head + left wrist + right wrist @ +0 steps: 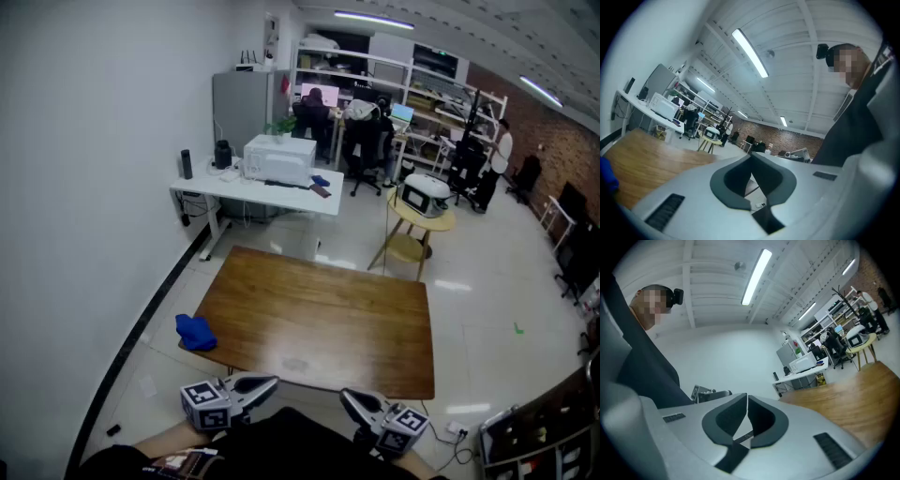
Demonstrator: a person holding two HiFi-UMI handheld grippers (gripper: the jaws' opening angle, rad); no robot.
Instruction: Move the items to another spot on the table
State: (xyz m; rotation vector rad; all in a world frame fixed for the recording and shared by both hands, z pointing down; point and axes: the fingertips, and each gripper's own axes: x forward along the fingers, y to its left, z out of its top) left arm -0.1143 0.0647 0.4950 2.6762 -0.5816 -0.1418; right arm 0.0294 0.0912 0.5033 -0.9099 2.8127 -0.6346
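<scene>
A crumpled blue cloth [195, 332] lies at the left edge of the brown wooden table [319, 319]; nothing else rests on the tabletop. Both grippers hang below the table's near edge, close to my body, tips turned toward each other. My left gripper [272, 382] is shut with nothing in it; in the left gripper view its jaws [751, 157] meet, and the blue cloth [605, 176] shows at the far left. My right gripper [347, 398] is also shut and holds nothing, its jaws [747, 397] pressed together and pointing upward, away from the table [853, 399].
A white desk [253, 192] with a white appliance [278, 159] stands beyond the table. A small round yellow table [422, 223] carries another appliance at the back right. People sit by shelves at the far end. A white wall runs along the left.
</scene>
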